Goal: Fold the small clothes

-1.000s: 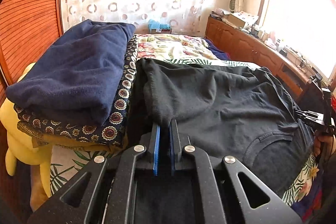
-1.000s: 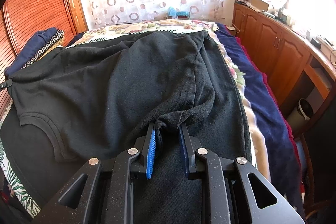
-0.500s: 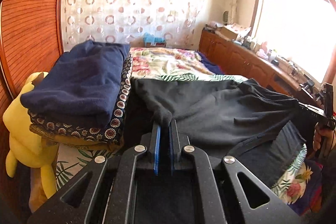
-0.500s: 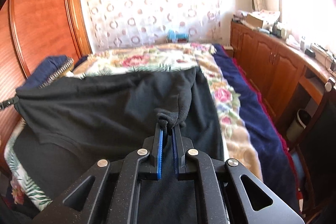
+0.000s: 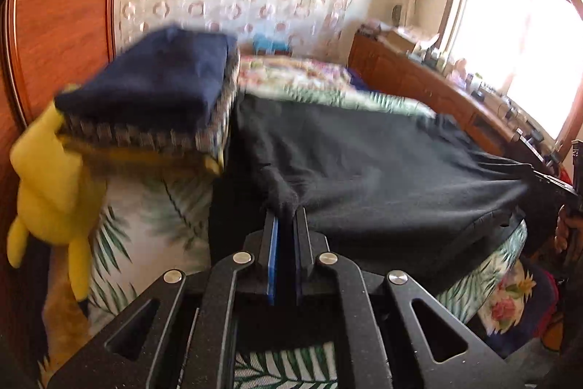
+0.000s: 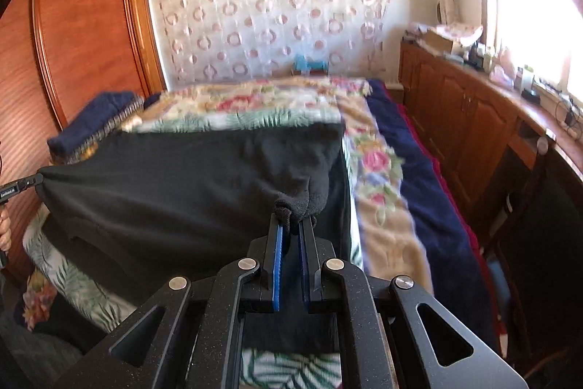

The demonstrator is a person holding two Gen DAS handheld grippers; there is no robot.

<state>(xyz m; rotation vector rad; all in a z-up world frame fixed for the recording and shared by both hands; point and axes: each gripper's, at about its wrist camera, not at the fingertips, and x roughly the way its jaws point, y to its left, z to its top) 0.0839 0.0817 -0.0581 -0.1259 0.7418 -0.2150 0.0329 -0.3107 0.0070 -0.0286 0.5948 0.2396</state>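
Observation:
A black garment (image 5: 382, 166) (image 6: 175, 185) is stretched across the flowered bed between my two grippers and lifted at its near edge. My left gripper (image 5: 286, 217) is shut on a bunched corner of it at the left side. My right gripper (image 6: 293, 219) is shut on the opposite bunched corner. In the left wrist view the right gripper (image 5: 546, 181) shows at the far right edge with a hand (image 5: 566, 228) below it. In the right wrist view the tip of the left gripper (image 6: 22, 186) holds the cloth's far left corner.
A folded navy blanket (image 5: 153, 86) lies on a patterned stack at the bed's left, with a yellow plush toy (image 5: 47, 177) beside it. A wooden cabinet (image 6: 470, 119) runs along the right wall under the bright window. A dark blue blanket (image 6: 430, 192) edges the bed's right side.
Both grippers pulled back toward me and rose, dragging the black garment's far part down the bed into a taut span. The right gripper's jaws closed tighter on the corner.

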